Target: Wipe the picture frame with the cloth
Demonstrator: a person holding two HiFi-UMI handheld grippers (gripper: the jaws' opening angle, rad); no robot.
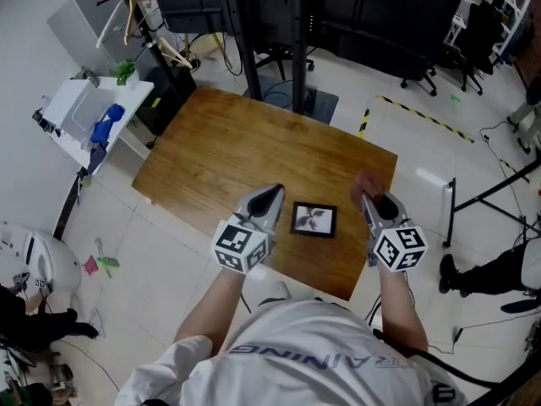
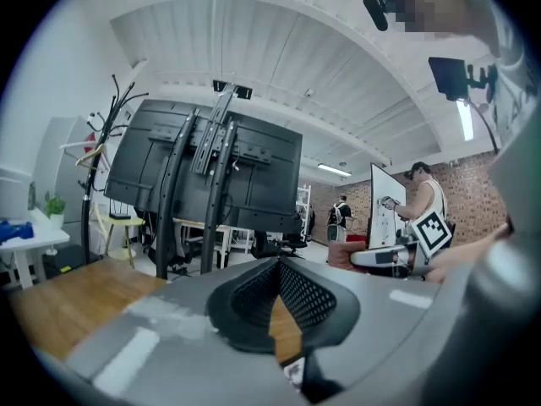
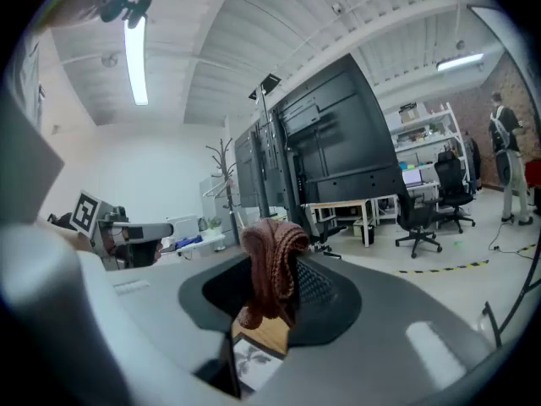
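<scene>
- Over on the left, the left gripper (image 1: 272, 194) hangs low over the wooden table (image 1: 211, 150), just beside the frame's left edge. In its own view the jaws are pressed together at the tips with nothing between them, only bare wood showing through the slit behind.
- Centre stage: the picture frame (image 1: 314, 220) lies flat on the table near the person's edge, between the two grippers. It's close to square, its slightly longer side running left to right, with a leafy print facing up.
- And on the right, the right gripper (image 1: 373, 201) has the goods. Its jaws are clamped on a bunched reddish-brown cloth (image 3: 270, 269), which drapes down off the tips.
- Here's the key line: the frame sits down and to the left of those cloth-bearing jaws, near but apart. The empty left gripper is closer to it, likely placed to steady the frame. The wipe looks not yet begun; the right needs to drop leftward onto the frame.
</scene>
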